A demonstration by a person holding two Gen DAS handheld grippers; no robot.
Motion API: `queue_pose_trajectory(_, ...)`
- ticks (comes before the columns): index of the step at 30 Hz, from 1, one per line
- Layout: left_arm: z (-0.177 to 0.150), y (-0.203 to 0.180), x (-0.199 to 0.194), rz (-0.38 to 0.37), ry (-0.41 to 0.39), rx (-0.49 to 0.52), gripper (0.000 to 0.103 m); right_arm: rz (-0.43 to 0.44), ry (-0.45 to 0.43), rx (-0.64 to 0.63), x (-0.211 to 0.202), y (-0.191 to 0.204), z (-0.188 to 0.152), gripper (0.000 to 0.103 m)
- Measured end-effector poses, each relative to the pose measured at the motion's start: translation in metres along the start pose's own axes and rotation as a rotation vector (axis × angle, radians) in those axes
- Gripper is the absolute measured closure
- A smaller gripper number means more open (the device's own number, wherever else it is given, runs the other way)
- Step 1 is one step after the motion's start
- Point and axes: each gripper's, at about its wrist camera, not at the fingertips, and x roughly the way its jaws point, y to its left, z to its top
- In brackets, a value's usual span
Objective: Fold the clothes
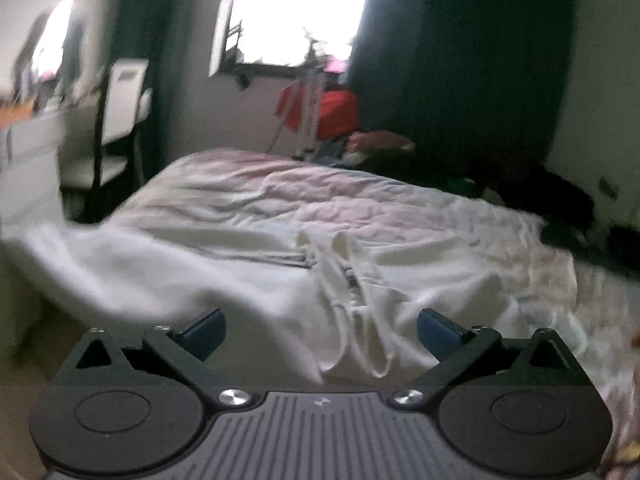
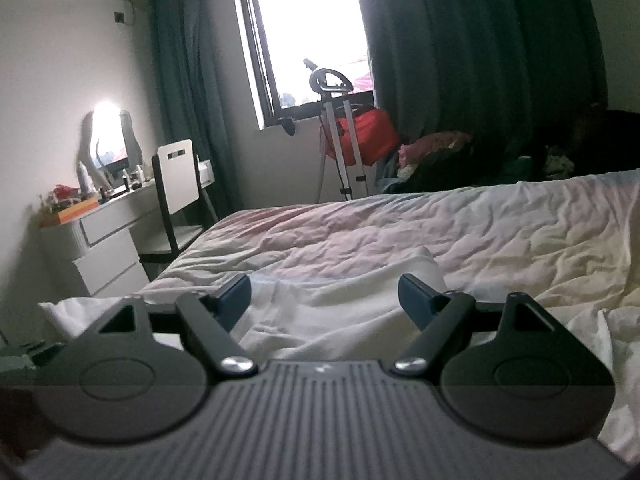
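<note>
A white garment [image 1: 224, 264] lies crumpled on the bed [image 1: 280, 184], with drawstrings and a dark zip line near its middle [image 1: 348, 276]. My left gripper [image 1: 322, 330] is open and empty, just above the garment's near bunched edge. In the right wrist view the same white garment [image 2: 344, 300] lies on the bed's near edge. My right gripper [image 2: 324, 300] is open and empty, low over the cloth, its fingers apart on either side of a fold. Whether either gripper touches the cloth I cannot tell.
The bed has a wrinkled pale pink cover [image 2: 460, 232]. A white dresser [image 2: 104, 248] and a chair [image 2: 176, 196] stand to the left. A tripod stand with a red bag [image 2: 360, 136] stands under the window, and a pile of dark clothes [image 2: 480, 160] lies by the curtain.
</note>
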Motion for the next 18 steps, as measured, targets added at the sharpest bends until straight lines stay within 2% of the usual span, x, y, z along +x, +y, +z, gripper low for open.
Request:
queue_pose_trajectory(5,0.009,0.065,0.003,0.013,0.058,-0.301,0.001,-0.009,0.002,0.036,-0.002,-0.006,-0.002,0.021)
queue_pose_trajectory(12,0.014,0.171,0.024,-0.060,0.174,-0.829,0.000,-0.016,0.045,0.155,0.007,-0.026,-0.007,0.021)
queue_pose_trajectory(14,0.016,0.193,0.029,-0.060,0.161,-0.921,0.000,-0.020,0.071,0.173,0.013,-0.028,-0.011,0.021)
queue_pose_trajectory(18,0.013,0.238,0.039,0.003,0.125,-1.103,0.004,-0.032,0.122,0.189,0.026,-0.031,-0.020,0.021)
